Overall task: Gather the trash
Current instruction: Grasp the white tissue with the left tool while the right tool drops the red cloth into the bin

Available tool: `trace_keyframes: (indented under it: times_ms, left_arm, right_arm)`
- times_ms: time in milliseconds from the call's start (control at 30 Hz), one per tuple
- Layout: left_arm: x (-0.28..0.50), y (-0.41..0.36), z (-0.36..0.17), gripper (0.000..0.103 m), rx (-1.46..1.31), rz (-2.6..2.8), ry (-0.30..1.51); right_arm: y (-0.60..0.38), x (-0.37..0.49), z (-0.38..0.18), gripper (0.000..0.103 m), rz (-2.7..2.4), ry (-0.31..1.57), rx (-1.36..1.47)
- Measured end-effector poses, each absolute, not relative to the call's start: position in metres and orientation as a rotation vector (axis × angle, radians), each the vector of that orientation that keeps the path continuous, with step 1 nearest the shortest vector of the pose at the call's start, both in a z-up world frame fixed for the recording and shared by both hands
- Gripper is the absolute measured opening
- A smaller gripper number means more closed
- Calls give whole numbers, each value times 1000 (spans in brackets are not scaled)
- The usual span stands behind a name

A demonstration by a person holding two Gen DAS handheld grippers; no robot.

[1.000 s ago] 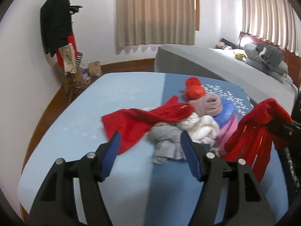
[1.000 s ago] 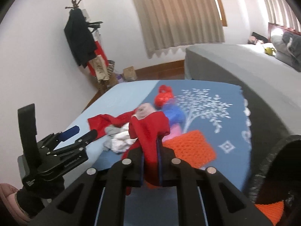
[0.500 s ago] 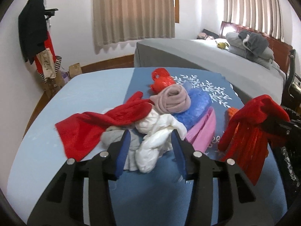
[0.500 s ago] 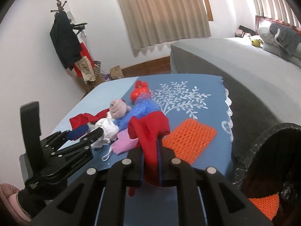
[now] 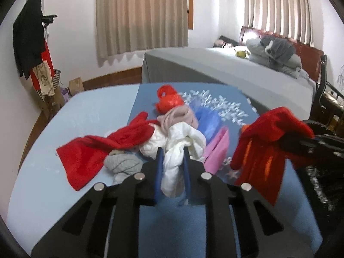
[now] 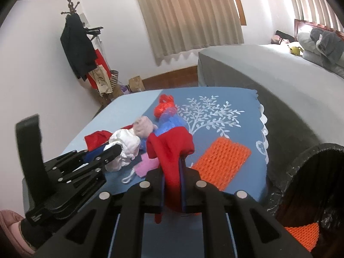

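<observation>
A pile of rags and bags lies on the blue table [image 5: 64,129]. My left gripper [image 5: 172,157] is shut on a crumpled white cloth [image 5: 178,142] at the front of the pile; it also shows in the right wrist view [image 6: 111,150]. My right gripper [image 6: 172,163] is shut on a red cloth [image 6: 169,142] and holds it above the table near the bin; the red cloth hangs at the right of the left wrist view [image 5: 268,137]. In the pile are a long red cloth [image 5: 107,146], a grey cloth [image 5: 122,163], a pink-beige cloth [image 5: 176,116], a blue bag [image 5: 208,120], a pink sheet [image 5: 217,148] and a red bag [image 5: 167,101].
An orange mesh pad [image 6: 221,161] lies on the table by the right edge. A bin with a black liner [image 6: 311,172] stands at the right, with orange mesh inside [image 6: 301,234]. A grey bed [image 5: 225,68] is behind. A coat rack [image 6: 77,43] stands by the wall.
My left gripper has moved forward into the pile and closed on the white cloth. My right gripper has kept its hold on the red cloth and shifted slightly.
</observation>
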State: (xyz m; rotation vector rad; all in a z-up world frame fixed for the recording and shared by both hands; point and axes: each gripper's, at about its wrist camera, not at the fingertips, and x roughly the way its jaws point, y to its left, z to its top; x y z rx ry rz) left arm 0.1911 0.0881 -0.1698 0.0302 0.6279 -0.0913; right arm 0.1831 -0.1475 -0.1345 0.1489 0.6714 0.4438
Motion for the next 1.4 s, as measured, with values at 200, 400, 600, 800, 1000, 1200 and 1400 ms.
trace_keyframes:
  times_ms: [200,400,600,800,1000,1200,1400]
  left_arm:
    - [168,84,-151,17,17,-97,603]
    - [156,88,-144,17,1,-68,601]
    - [146,89,-134,17,3,-51,594]
    - [137,84,-123,17,6,-51,570]
    - [129,68,-113,17,15,-77,551]
    - [127,45,-108,17,15,-123,543]
    - [127,10,-110,17,24,-199,546]
  right_arm:
    - [-152,172,-122,11,460,651,149]
    - [-154,163,-114,11,466,645,152]
    - [-161,153,-107,11,468,635,161]
    - [-180,139,-94,11,455,606,191]
    - [-207,123,-83,11,402,581,197]
    - [-236,108,-79,11,331,568,202]
    - [-270,98,-81,11,244,569,217]
